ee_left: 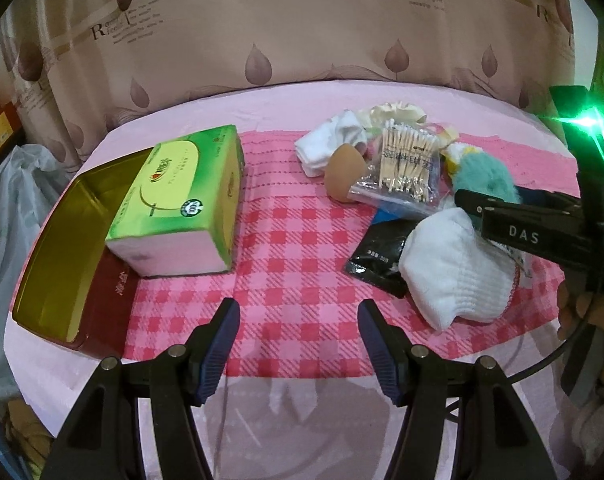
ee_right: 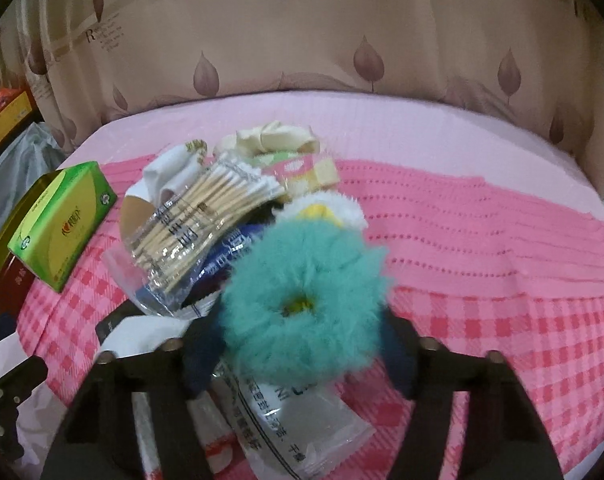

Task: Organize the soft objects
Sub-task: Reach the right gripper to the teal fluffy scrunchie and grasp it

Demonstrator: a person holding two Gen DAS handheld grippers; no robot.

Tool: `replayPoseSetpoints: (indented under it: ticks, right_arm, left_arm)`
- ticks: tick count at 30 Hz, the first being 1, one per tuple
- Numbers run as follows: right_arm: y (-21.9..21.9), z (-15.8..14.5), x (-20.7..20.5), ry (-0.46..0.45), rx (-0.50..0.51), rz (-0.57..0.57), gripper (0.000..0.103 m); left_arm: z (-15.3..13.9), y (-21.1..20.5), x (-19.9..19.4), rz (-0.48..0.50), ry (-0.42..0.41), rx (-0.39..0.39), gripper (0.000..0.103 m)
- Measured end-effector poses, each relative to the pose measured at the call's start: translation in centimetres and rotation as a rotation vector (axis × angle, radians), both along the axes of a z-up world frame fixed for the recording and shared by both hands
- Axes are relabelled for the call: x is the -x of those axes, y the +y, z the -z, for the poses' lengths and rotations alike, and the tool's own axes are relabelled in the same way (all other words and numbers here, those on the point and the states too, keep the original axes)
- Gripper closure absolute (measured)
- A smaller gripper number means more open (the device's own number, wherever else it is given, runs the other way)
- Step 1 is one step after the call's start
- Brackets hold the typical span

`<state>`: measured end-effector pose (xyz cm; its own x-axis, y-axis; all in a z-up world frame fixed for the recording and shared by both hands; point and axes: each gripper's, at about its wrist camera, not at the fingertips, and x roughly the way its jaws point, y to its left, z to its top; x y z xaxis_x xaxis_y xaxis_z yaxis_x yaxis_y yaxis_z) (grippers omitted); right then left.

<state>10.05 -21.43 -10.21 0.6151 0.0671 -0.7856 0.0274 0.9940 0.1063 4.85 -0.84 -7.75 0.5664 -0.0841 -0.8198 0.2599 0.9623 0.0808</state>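
A teal fluffy scrunchie (ee_right: 302, 280) sits between the fingers of my right gripper (ee_right: 298, 332), whose pads press its sides; it lies on top of the pile. In the left wrist view the right gripper (ee_left: 478, 208) reaches in from the right beside the teal scrunchie (ee_left: 486, 172). A white sock (ee_left: 454, 272) lies just under it. The pile also holds another white sock (ee_left: 326, 140), a beige sponge (ee_left: 344, 174), a bag of cotton swabs (ee_left: 406, 168) and a cream scrunchie (ee_left: 398, 112). My left gripper (ee_left: 298, 308) hangs open and empty over the checked cloth.
A green tissue box (ee_left: 182, 200) rests on the edge of an open gold tin (ee_left: 62, 248) at the left. A black sachet (ee_left: 378, 258) and a clear packet (ee_right: 302, 420) lie by the pile. A curtain hangs behind the pink table (ee_left: 262, 96).
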Motion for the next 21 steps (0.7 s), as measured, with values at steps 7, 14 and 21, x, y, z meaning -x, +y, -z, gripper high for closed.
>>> replayPoseSetpoints:
  ticks: [7,14,21]
  right_arm:
    - [0.2,-0.8,0.7,-0.041,0.032,-0.017,0.071]
    - [-0.3,-3.3,2.7,-0.091,0.038,0.013,0.073]
    - [-2.4,-5.2,6.3,-0.121,0.023,0.065,0.073]
  left_arm:
    - [0.0,-0.6,0.0,0.014,0.006,-0.002,0.040]
    - [-0.6,-1.3,0.6,0.048,0.013,0.018,0.040]
    - [-1.2,-3.6,1.2,0.144,0.042,0.037,0.040]
